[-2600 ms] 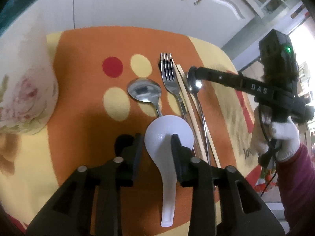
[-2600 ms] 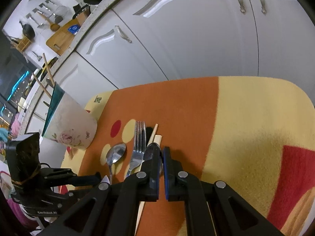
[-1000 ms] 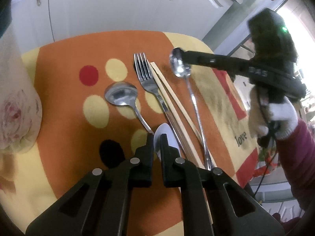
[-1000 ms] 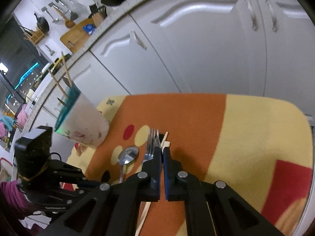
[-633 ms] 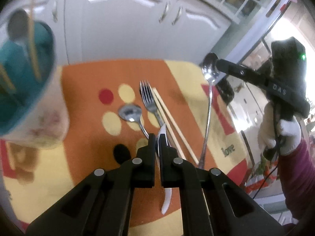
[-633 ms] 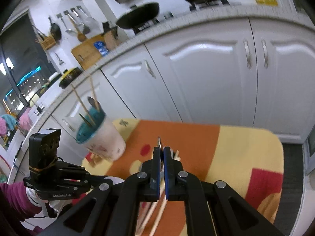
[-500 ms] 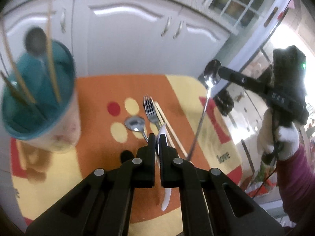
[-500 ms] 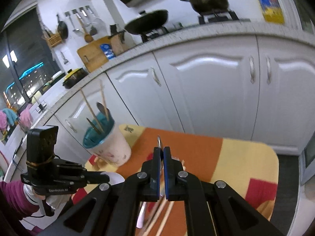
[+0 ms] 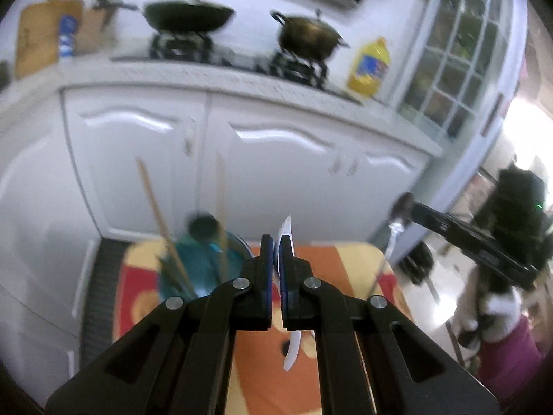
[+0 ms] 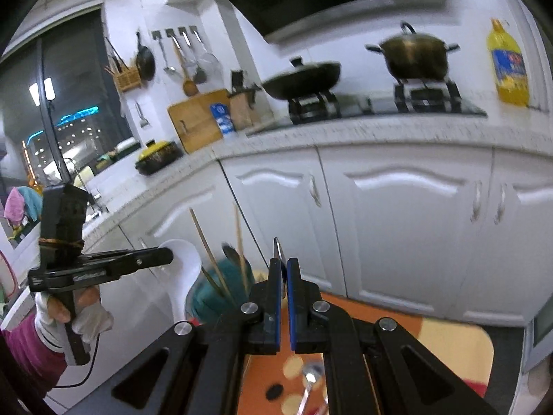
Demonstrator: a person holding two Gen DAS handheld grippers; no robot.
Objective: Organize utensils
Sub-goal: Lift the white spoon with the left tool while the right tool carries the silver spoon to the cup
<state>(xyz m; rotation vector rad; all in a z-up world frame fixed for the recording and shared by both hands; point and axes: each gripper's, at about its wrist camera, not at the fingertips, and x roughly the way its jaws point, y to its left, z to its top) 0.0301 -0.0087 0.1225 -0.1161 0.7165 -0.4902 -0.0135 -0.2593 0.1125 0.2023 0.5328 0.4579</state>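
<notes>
My left gripper [image 9: 275,242] is shut on a white ceramic spoon [image 9: 292,346], held edge-on high above the table; it also shows in the right wrist view [image 10: 183,276]. My right gripper [image 10: 282,266] is shut on a long metal spoon [image 10: 277,249], which hangs down from it in the left wrist view [image 9: 387,256]. The teal-lined utensil cup [image 9: 204,269] with chopsticks and a dark ladle stands just left of both grippers and also shows in the right wrist view [image 10: 221,290].
An orange and yellow mat [image 9: 269,373] covers the table below. A metal spoon [image 10: 309,380] still lies on it. White cabinets [image 10: 397,224] and a counter with a stove, wok and pot stand behind.
Both grippers have risen and tilted up, each with its spoon. The cup is now close under the left gripper. The table has dropped to the bottom of both views.
</notes>
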